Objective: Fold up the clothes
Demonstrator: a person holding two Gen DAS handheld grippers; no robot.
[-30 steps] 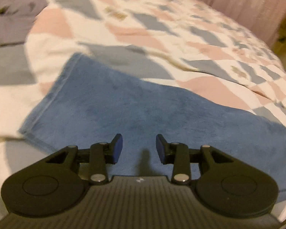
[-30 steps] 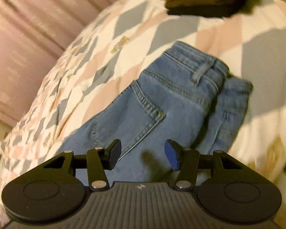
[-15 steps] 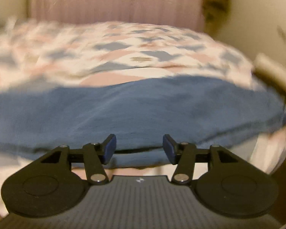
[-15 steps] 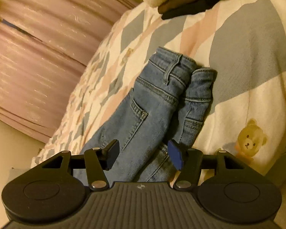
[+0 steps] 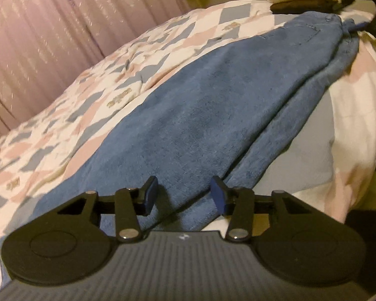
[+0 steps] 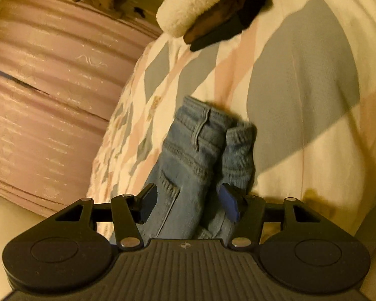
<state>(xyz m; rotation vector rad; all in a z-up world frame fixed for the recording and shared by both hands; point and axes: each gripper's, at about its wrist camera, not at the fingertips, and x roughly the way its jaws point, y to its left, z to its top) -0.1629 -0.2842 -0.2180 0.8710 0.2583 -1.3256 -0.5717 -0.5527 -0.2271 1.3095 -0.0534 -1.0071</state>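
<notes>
Your left gripper [image 5: 185, 193] has swung round to the leg end of the jeans [image 5: 213, 115], which lie lengthwise on the quilt [image 5: 117, 80]; its jaws have just been closing yet stand apart, pinching nothing. Your right gripper [image 6: 188, 200] hangs spread over the waistband.

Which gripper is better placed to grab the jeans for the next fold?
Probably the right gripper: its open jaws straddle the jeans near the waistband. The left gripper hovers by the legs' end.
</notes>
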